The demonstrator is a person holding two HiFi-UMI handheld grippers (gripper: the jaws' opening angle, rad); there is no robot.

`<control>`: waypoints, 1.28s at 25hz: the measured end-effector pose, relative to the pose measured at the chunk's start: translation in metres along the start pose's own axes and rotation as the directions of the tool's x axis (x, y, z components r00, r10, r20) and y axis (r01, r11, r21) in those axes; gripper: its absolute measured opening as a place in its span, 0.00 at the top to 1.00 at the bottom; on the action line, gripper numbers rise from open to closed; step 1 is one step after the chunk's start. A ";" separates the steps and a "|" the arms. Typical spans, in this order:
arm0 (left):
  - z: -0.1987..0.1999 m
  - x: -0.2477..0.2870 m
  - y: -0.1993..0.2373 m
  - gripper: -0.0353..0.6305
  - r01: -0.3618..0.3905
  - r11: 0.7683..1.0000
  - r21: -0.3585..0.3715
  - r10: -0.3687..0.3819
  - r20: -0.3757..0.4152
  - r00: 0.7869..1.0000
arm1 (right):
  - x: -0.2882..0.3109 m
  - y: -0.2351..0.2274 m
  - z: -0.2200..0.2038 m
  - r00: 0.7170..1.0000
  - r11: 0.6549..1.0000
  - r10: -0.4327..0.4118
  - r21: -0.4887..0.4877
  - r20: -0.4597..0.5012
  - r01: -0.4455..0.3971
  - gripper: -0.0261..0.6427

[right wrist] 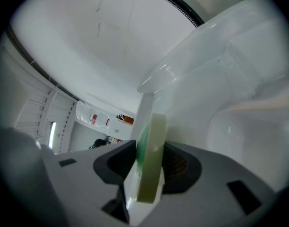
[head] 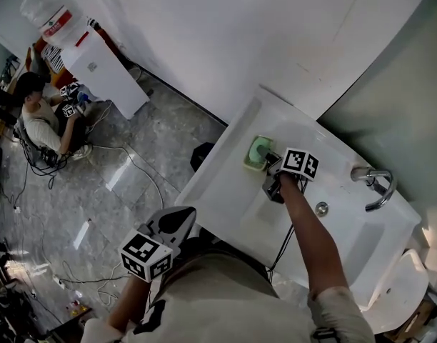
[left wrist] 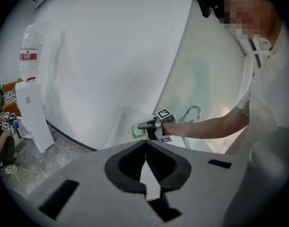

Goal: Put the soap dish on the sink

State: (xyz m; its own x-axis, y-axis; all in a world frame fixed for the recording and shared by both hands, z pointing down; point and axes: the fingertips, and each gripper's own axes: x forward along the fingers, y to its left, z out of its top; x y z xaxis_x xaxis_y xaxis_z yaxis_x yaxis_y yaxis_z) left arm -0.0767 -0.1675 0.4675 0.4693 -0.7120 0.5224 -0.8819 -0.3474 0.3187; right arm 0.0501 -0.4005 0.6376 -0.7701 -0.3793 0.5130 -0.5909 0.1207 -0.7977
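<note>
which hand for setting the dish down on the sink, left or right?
Right. The right tool is already clamped on the dish at the corner ledge of the sink. The left tool is shut, empty, and short of the front edge.

The pale green soap dish (head: 255, 150) has a deeper green centre. The glossy ceramic sink (head: 218, 191) is white, and its curved tap (head: 379, 184) is shiny chrome. The right gripper (head: 267, 163) and the left gripper (head: 184, 216) are both light grey with black jaw linings, and each has a cube patterned with black-and-white square markers. The polished stone floor (head: 154, 127) is grey with marbling. The boxy water dispenser (head: 104, 70) is white, and its clear bottle has a red label.
</note>
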 end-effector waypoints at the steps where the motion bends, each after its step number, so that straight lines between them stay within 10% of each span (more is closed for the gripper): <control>1: 0.001 0.002 -0.003 0.92 -0.002 1.000 0.013 0.002 -0.005 1.000 | 0.000 0.001 0.001 1.000 1.000 0.015 0.010 0.003 -0.015 0.72; 17: 0.032 0.026 0.057 0.92 0.238 0.965 0.109 -0.234 -0.043 0.971 | 0.006 0.028 0.010 0.985 0.963 0.073 0.247 0.159 -0.111 0.76; 32: 0.040 0.041 0.092 0.92 0.390 0.911 0.134 -0.379 -0.104 0.920 | 0.029 0.020 0.039 0.969 0.977 -0.025 0.211 0.247 -0.028 0.76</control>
State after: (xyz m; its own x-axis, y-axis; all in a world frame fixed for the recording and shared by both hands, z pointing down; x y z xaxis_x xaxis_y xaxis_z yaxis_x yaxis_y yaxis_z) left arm -0.1405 -0.2530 0.4869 0.7703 -0.4593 0.4423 -0.6261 -0.6764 0.3879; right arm 0.0257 -0.4443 0.6244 -0.6715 -0.5972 0.4387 -0.5047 -0.0649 -0.8608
